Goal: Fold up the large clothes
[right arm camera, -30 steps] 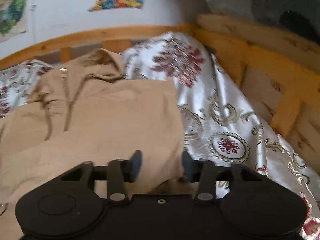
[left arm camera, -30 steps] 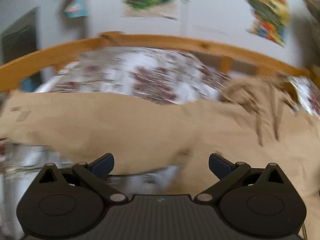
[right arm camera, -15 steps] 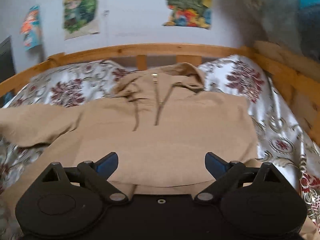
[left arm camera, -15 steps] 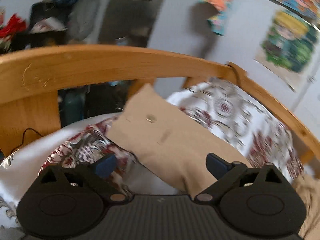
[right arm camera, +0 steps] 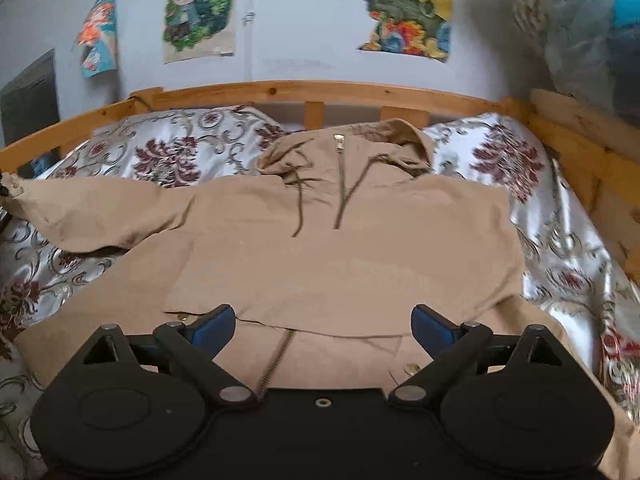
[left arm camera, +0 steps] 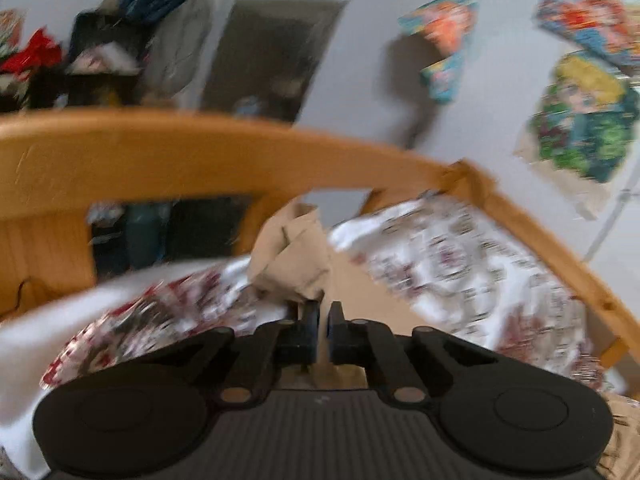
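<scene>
Hoodie (right arm camera: 352, 248) is spread front-up on the bed (right arm camera: 568, 248), hood toward the headboard and hem toward the right gripper (right arm camera: 323, 326), whose jaws stand wide open over the hem, empty. Its outstretched sleeve (right arm camera: 92, 212) runs sideways to the left, where the left gripper (left arm camera: 323, 314) is clamped on the cuff (left arm camera: 292, 256). The coming fold is judged to carry that sleeve across the body.

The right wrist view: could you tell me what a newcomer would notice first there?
A tan hooded jacket lies spread across the floral bedspread, inside a wooden bed frame. The right gripper hangs open over its near hem. Bright cartoon posters hang on the wall behind.
</scene>
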`<state>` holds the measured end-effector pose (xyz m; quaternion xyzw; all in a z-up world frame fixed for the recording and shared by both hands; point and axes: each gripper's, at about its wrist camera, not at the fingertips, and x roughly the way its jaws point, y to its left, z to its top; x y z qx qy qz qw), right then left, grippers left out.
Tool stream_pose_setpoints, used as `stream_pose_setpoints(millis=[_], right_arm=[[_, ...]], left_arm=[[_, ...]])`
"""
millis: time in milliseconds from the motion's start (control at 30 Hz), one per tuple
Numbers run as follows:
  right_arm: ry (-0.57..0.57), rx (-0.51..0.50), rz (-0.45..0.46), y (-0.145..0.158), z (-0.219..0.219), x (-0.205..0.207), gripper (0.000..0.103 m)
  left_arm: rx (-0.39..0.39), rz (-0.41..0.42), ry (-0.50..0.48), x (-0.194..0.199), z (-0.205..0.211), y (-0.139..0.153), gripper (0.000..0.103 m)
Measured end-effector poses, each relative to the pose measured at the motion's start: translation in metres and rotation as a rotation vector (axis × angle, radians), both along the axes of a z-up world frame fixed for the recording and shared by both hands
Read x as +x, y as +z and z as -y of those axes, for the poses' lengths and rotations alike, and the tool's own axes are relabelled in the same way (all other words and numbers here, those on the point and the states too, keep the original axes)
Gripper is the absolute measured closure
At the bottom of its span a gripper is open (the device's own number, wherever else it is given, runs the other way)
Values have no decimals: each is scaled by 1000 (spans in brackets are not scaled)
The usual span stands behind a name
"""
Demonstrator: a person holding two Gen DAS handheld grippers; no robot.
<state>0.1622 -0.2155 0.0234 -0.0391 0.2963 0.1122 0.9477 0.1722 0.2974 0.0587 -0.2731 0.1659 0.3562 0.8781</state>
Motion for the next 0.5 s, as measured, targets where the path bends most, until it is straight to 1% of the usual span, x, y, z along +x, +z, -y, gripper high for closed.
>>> stream_pose_setpoints(millis=[33,100,200,233,267,300,400,433,500], right_arm=[[-11,13,1,-1,5,-1,8],[-41,23,8,-2,15,-4,8],[-86,33,16,-3,27,-7,8],[-105,39,19,-4,31,-9,8],[-118,44,22,-4,36,-11,8],[-130,47,25,-5,40,-13,8],[-176,42,42,-7,53,-20,8],[-198,44,45,-8,59,-22,8],[-238,51,51,-10,70,-28,8]], left_arm=[[34,29,-34,2,10,9,99],[135,103,-125,4,38,32,99],[257,239,-304,9,85,68,100],[293,272,-372,11,103,80,100],[328,312,-460,15,125,93,100],[350,345,-537,18,144,103,100],[378,411,-729,29,202,121,100],[386,427,-796,34,225,122,100],[388,429,-907,38,267,119,100]])
